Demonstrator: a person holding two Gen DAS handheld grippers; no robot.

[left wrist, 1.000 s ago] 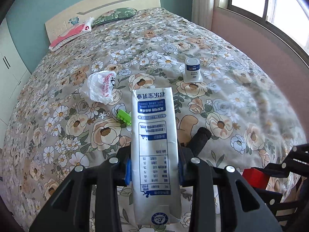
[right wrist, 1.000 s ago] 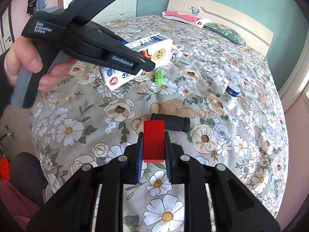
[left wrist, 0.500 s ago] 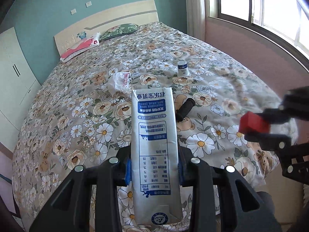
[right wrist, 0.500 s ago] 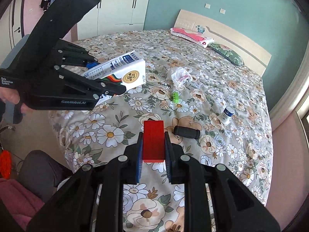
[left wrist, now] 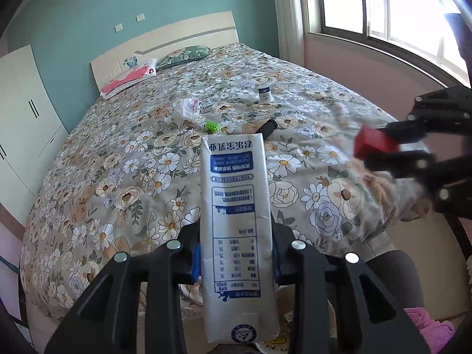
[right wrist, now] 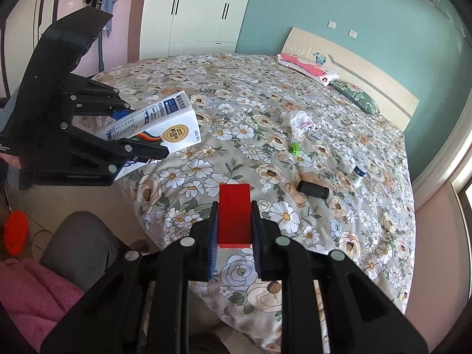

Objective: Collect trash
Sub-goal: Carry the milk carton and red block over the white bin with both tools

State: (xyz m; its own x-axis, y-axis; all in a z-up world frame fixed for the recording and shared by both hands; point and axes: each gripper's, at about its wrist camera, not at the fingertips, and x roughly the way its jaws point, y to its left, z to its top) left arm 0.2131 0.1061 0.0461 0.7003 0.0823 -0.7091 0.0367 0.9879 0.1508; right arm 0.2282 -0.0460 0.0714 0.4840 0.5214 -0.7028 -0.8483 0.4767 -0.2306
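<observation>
My left gripper (left wrist: 234, 253) is shut on a white and blue milk carton (left wrist: 236, 221) and holds it up off the bed's foot; the carton also shows in the right wrist view (right wrist: 159, 126). My right gripper (right wrist: 234, 244) is shut on a red block (right wrist: 234, 212), seen blurred in the left wrist view (left wrist: 373, 144). On the floral bed (left wrist: 118, 177) lie a crumpled white plastic bag (left wrist: 188, 109), a green clip (left wrist: 211, 126), a black cylinder (left wrist: 265, 126) and a small white and blue bottle (left wrist: 265, 93).
Pillows (left wrist: 129, 76) lie by the headboard. A white wardrobe (right wrist: 194, 11) stands at the bed's left, a window (left wrist: 383, 8) at its right. The person's knee (right wrist: 79, 244) and pink cloth (right wrist: 32, 295) are below the bed's foot.
Both grippers have pulled back and up from the bed with their loads still held. The bed's objects look smaller and farther now.
</observation>
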